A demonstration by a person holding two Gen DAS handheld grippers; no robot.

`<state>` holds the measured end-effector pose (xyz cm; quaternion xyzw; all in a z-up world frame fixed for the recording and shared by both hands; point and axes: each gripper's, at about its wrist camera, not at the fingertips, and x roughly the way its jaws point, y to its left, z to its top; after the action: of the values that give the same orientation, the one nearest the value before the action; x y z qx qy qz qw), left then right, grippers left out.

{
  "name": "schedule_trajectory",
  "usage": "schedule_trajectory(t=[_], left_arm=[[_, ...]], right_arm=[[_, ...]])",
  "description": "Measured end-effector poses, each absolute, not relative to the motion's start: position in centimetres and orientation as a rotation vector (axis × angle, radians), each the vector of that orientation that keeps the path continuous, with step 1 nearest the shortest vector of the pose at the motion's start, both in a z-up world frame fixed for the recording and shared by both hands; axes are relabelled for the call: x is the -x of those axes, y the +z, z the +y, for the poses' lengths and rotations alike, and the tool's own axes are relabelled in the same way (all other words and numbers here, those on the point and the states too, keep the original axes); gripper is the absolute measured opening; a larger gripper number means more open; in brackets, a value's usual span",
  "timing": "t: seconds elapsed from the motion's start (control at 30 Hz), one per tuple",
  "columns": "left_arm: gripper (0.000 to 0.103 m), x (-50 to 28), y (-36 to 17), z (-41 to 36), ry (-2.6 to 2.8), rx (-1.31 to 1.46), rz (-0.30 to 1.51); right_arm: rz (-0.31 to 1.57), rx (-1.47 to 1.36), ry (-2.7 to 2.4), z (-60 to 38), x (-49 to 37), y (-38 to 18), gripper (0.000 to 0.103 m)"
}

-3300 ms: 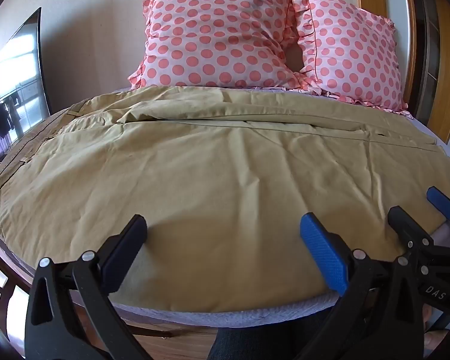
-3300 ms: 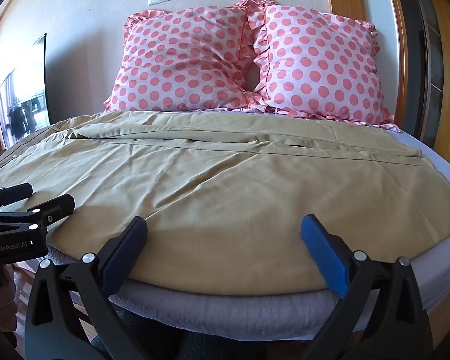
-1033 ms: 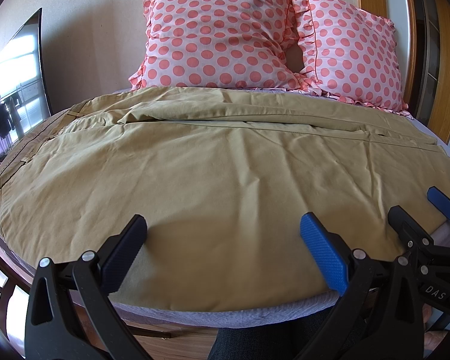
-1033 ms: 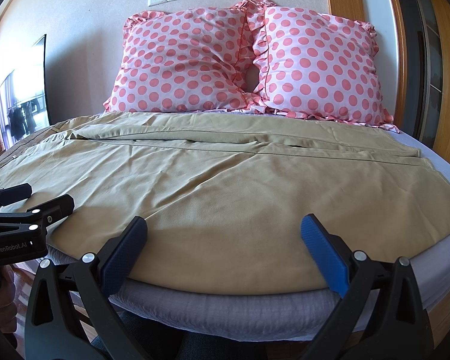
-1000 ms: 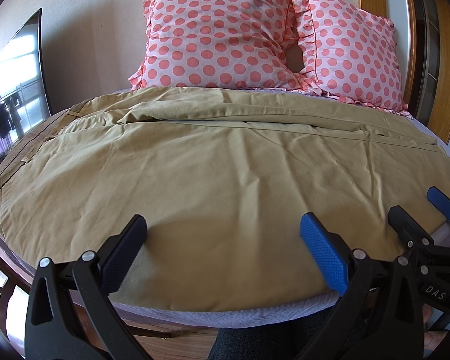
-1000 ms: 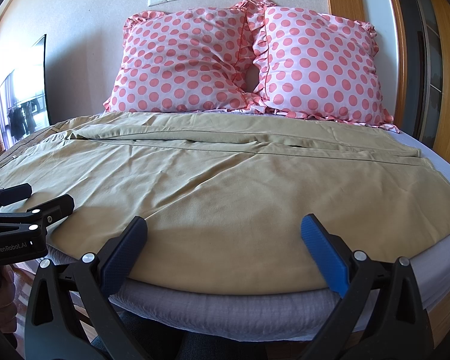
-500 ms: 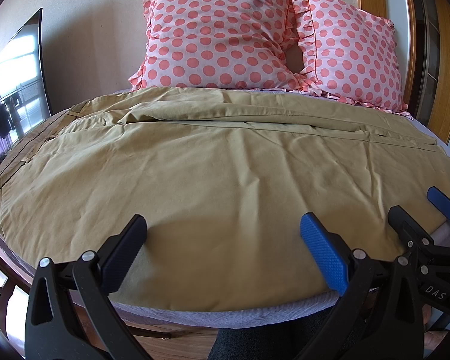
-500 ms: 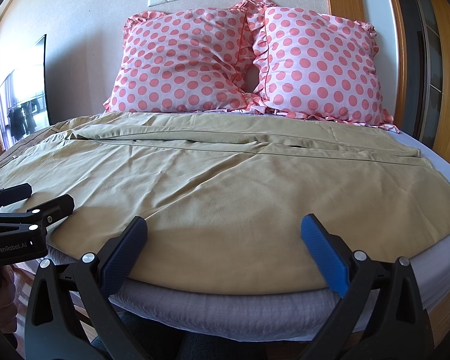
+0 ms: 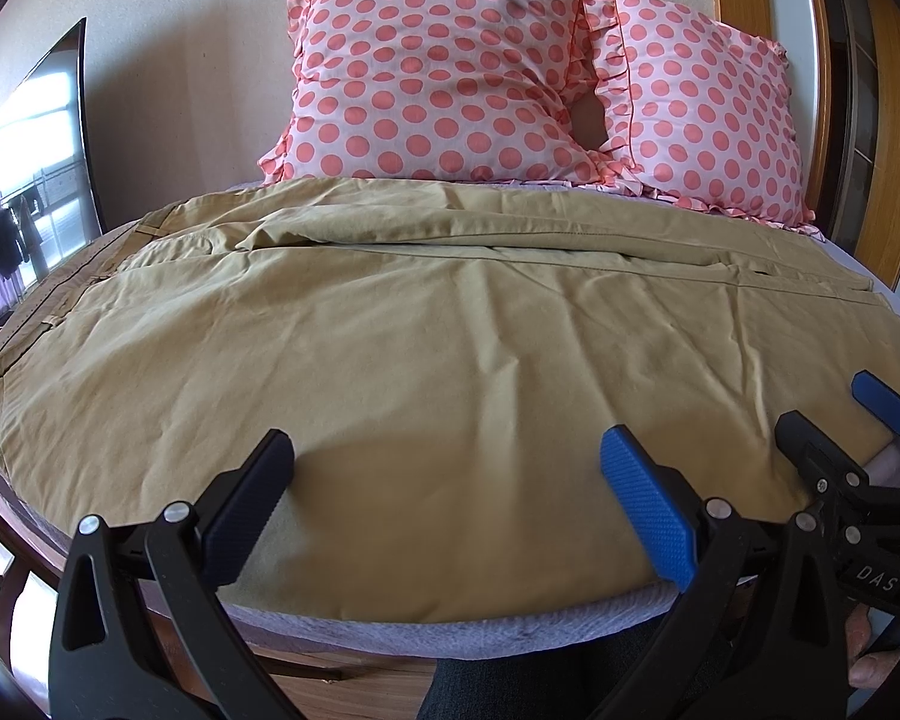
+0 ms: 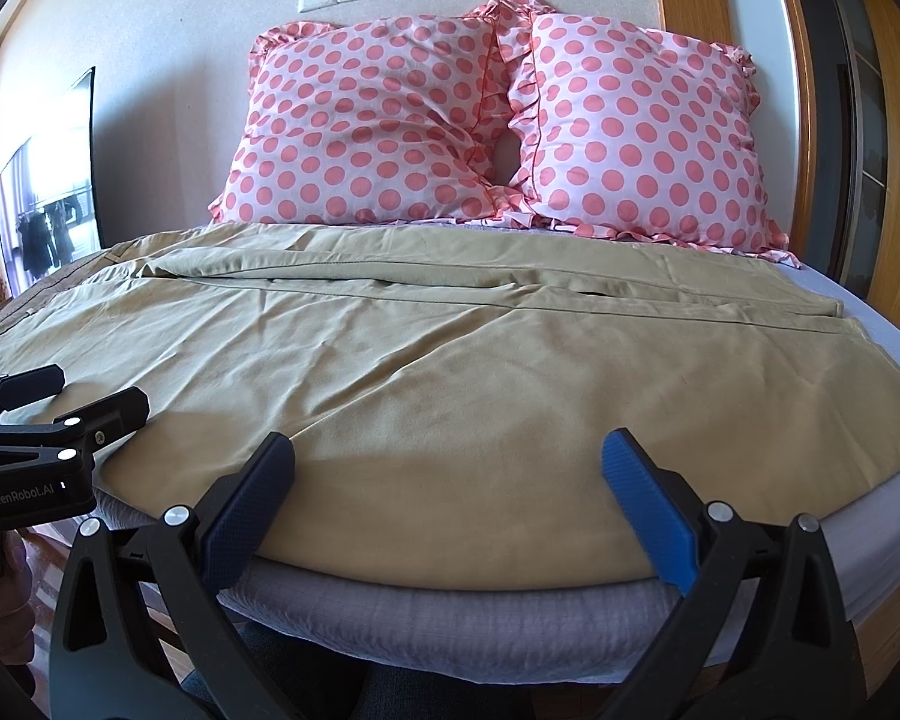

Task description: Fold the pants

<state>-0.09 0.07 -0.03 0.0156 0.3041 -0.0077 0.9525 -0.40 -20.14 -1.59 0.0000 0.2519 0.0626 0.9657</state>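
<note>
Khaki pants (image 9: 426, 348) lie spread flat across the bed, waistband at the left, leg hems at the right; they also show in the right wrist view (image 10: 462, 354). My left gripper (image 9: 444, 492) is open and empty, hovering at the pants' near edge. My right gripper (image 10: 450, 486) is open and empty over the near edge further right. The right gripper shows at the right of the left wrist view (image 9: 834, 420); the left gripper shows at the left of the right wrist view (image 10: 72, 396).
Two pink polka-dot pillows (image 10: 498, 120) lean on the wall behind the pants. A grey mattress edge (image 10: 450, 618) runs under the near hem. A mirror or screen (image 9: 30, 192) stands at the left. A wooden frame (image 10: 894, 138) is at the right.
</note>
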Motion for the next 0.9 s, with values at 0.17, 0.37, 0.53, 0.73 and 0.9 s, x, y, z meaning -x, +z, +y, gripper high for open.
schedule_trajectory(t=[0.17, 0.37, 0.53, 0.73, 0.9], left_arm=[[0.101, -0.1, 0.2, 0.6, -0.036, -0.03, 0.627], [0.101, -0.2, 1.6, 2.7, -0.061, 0.036, 0.574], [0.101, -0.1, 3.1, 3.1, -0.088, 0.047, 0.489], [0.101, -0.9, 4.0, 3.5, -0.129, 0.03, 0.461], [0.101, -2.3, 3.4, 3.8, -0.15, 0.045, 0.488]], right_arm=[[0.498, -0.051, 0.081, -25.5, -3.0, 2.4, 0.102], [0.598, -0.287, -0.157, -36.8, -14.0, 7.4, 0.102], [0.747, -0.363, -0.45, -43.7, -24.6, 6.4, 0.08], [0.883, -0.504, -0.599, -48.5, -33.0, 2.5, 0.071], [0.918, -0.461, -0.699, -49.3, -36.0, 0.6, 0.071]])
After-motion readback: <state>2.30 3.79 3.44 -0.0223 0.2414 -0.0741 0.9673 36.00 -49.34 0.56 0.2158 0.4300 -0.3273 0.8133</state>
